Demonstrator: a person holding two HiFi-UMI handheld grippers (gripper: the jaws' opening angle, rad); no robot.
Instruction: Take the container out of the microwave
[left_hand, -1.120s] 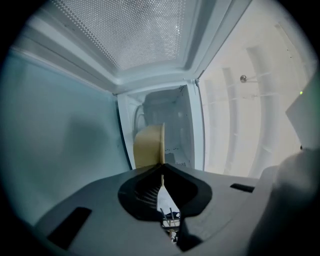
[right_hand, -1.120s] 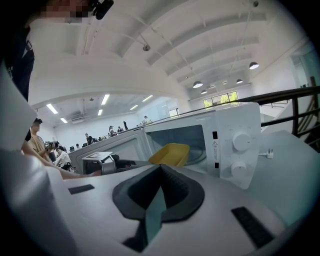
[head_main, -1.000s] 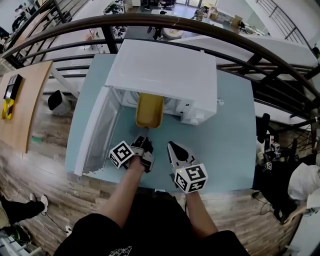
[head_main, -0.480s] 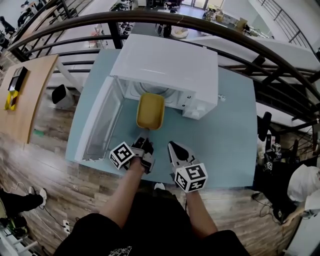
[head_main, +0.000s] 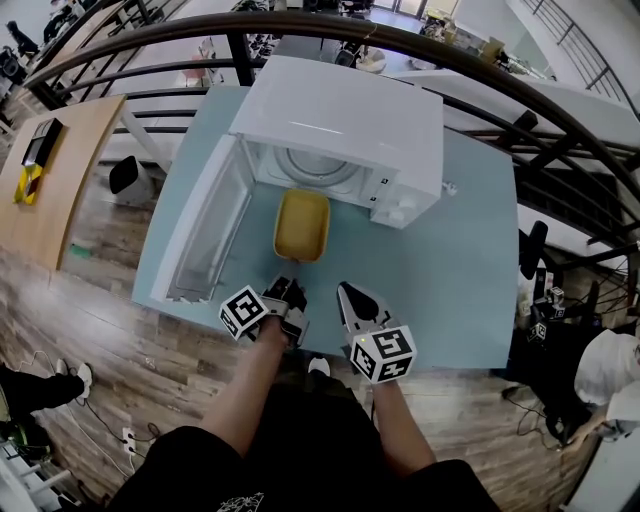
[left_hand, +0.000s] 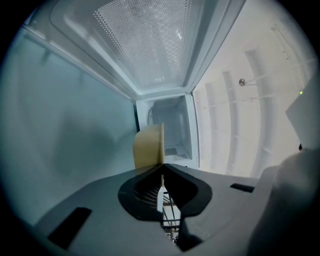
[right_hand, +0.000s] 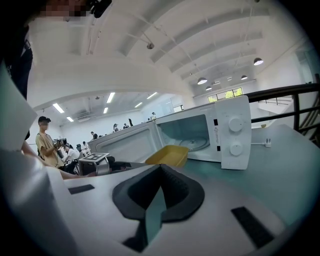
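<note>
Both arms reach forward side by side, the left gripper (head_main: 284, 287) pinching the yellow container (head_main: 301, 222) by its rim, the right gripper (head_main: 349, 292) closed on nothing.

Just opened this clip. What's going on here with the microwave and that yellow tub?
A person holds a gripper in each hand. The left gripper is shut on the near rim of the yellow container, which is already outside the white microwave, over the blue table in front of it. The microwave door stands wide open. The right gripper is shut on nothing, beside the left one. Whether the container rests on the table or hangs just above it is unclear.
</note>
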